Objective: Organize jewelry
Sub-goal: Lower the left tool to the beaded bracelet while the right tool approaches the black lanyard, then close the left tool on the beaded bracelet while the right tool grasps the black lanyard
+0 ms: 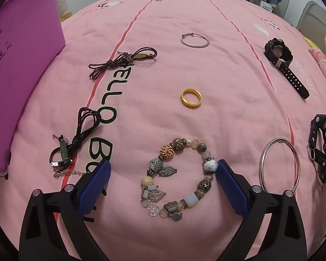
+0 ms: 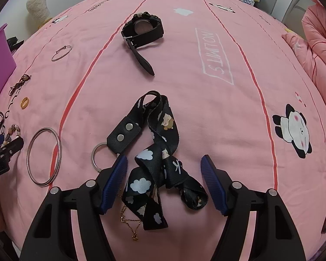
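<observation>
Left wrist: bracelet between spread jaws.

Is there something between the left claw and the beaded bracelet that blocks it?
Nothing visible does. The left claw is open and its blue fingers flank the beaded bracelet, which lies flat on the pink bedsheet; the right one sits at the white bead.

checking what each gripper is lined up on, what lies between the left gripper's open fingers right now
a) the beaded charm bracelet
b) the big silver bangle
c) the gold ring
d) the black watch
a: in the left wrist view the beaded charm bracelet lies on the pink bedspread between the open blue fingers of the left gripper; the gold ring lies farther ahead, the silver bangle off to the right.
</observation>
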The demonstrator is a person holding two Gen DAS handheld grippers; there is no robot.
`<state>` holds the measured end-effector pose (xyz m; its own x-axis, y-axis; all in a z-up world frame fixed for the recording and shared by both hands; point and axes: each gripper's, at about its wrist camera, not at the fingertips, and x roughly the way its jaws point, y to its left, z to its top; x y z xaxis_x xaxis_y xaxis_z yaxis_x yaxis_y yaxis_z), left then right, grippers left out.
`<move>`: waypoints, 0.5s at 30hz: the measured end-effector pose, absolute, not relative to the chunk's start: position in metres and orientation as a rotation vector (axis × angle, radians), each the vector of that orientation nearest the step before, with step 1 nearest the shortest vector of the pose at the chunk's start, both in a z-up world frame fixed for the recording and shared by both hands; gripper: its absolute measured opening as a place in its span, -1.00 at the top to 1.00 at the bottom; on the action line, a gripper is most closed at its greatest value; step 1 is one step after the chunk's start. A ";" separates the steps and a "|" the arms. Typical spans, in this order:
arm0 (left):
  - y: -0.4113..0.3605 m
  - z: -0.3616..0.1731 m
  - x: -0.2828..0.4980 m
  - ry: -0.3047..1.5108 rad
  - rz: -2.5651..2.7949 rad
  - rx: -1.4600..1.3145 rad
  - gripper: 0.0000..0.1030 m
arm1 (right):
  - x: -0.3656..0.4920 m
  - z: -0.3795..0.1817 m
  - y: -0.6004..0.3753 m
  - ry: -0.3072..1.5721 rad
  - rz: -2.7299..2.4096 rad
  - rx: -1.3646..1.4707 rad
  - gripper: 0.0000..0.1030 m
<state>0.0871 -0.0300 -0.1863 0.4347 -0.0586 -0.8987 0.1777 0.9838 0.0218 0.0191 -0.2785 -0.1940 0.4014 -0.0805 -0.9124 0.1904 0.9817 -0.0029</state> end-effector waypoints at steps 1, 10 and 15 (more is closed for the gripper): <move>-0.030 -0.186 0.086 1.110 -0.150 0.120 -0.73 | 0.019 -0.194 -0.277 1.144 -0.167 0.107 -0.23; -0.033 -0.177 0.073 1.082 -0.164 0.107 0.00 | 0.016 -0.188 -0.264 1.136 -0.129 0.079 0.39; -0.031 -0.172 0.074 1.089 -0.167 0.086 0.54 | 0.016 -0.184 -0.268 1.135 -0.114 0.112 0.61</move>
<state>0.0739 -0.0315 -0.1718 0.4521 -0.0930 -0.8871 0.1771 0.9841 -0.0129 0.0161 -0.2676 -0.1842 0.4172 -0.0335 -0.9082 0.1473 0.9886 0.0312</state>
